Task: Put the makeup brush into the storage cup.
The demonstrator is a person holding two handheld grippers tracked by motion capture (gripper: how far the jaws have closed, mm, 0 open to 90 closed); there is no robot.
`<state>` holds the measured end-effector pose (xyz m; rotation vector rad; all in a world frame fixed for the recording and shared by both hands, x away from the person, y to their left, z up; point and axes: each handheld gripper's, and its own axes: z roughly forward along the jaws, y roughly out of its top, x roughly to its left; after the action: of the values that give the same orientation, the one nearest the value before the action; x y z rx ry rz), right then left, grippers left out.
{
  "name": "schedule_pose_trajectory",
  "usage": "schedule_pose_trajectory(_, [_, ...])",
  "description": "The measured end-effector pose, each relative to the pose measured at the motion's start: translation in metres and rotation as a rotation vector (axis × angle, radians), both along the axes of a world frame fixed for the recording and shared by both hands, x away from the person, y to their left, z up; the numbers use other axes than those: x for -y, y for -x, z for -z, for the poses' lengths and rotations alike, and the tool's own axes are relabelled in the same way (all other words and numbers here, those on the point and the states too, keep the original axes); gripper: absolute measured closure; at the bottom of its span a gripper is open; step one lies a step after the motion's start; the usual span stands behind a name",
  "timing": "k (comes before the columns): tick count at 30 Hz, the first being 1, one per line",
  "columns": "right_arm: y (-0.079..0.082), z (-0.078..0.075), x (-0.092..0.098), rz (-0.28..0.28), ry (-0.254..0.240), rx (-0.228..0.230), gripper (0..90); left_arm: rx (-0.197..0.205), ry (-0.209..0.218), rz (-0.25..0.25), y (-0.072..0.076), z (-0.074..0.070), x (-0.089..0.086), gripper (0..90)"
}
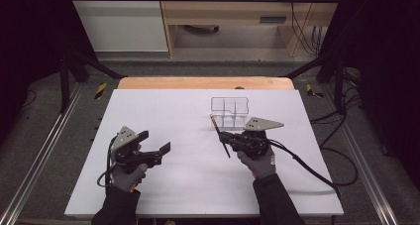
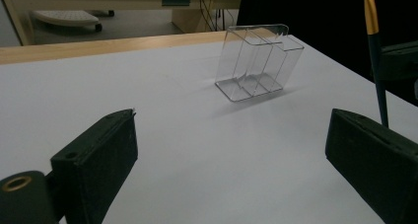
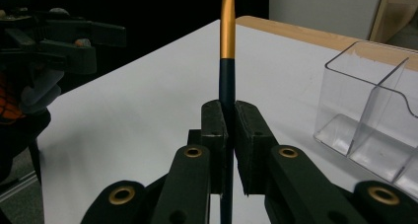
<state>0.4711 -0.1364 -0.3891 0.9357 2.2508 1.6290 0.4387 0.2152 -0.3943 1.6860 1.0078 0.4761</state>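
Observation:
A slim pen, black with an orange-gold upper part, is clamped between the pads of my right gripper. In the right gripper view the pen stands upright between the shut jaws of that gripper. A clear plastic organizer with several compartments stands just beyond the pen, at the table's back right; the organizer is close by on the right of the right gripper view. My left gripper rests at the front left, jaws wide apart with nothing between them. It faces the organizer.
A white sheet covers the table, with a wooden edge at the back. Black cables trail off the right side. Metal frame rails run along both sides of the table.

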Motion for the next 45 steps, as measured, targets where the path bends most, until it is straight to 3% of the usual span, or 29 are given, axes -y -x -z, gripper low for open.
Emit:
schedule_pose_trajectory(14, [0.001, 0.000, -0.007, -0.012, -0.014, 0.009, 83.8, 0.025, 0.074, 0.023, -0.005, -0.012, 0.023, 5.8])
schedule_pose_trajectory(26, [0.004, 0.002, -0.008, -0.015, -0.016, 0.012, 83.8, 0.044, 0.091, 0.050, -0.010, -0.016, 0.049, 6.4])
schedule_pose_trajectory(32, [0.005, 0.002, -0.009, -0.017, -0.022, 0.015, 83.8, 0.039, 0.124, 0.064, -0.012, -0.015, 0.057, 7.3])
schedule_pose_trajectory(45, [0.005, 0.005, -0.011, -0.019, -0.015, 0.014, 83.8, 0.038, 0.147, 0.096, -0.016, -0.015, 0.072, 9.3])
